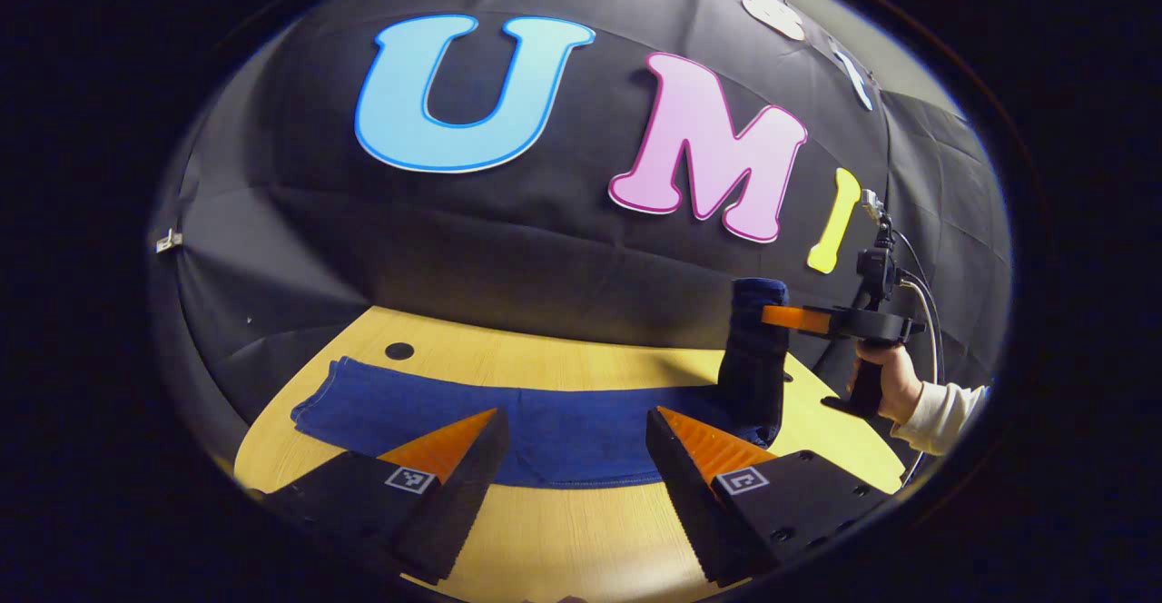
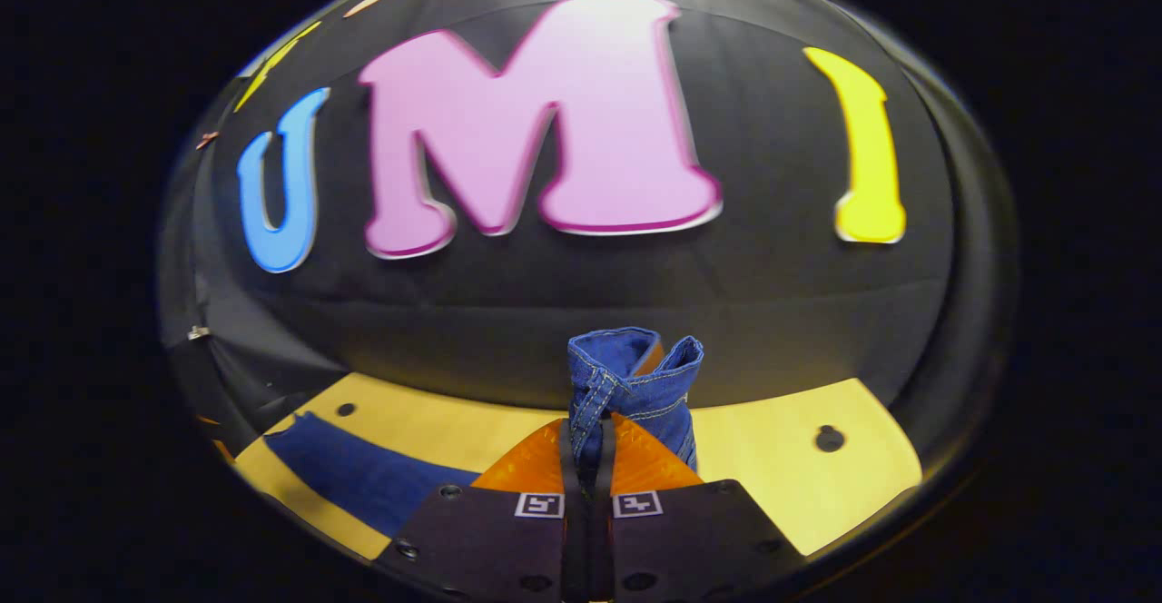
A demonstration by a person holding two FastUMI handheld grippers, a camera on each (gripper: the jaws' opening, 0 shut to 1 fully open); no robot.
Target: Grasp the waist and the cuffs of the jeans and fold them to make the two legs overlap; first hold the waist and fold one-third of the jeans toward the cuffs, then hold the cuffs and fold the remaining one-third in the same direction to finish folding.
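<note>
Dark blue jeans [image 1: 563,430] lie flat in a long strip across the wooden table [image 1: 563,530]. Their right end [image 1: 758,349] is lifted upright off the table. My right gripper [image 1: 772,315], held by a hand [image 1: 894,380], pinches that end near its top. In the right gripper view my right gripper [image 2: 588,430] is shut on a bunched, stitched hem of the jeans [image 2: 626,371], and the rest of the jeans [image 2: 354,471] lies lower left. My left gripper [image 1: 576,414] hovers open just in front of the strip's middle, with nothing between its fingers.
The booth's black cloth wall rises right behind the table. A small round hole [image 1: 399,350] marks the table's far left, and another hole [image 2: 828,438] sits on the bare wood [image 2: 799,476] at right. A cable [image 1: 926,312] trails from the right gripper.
</note>
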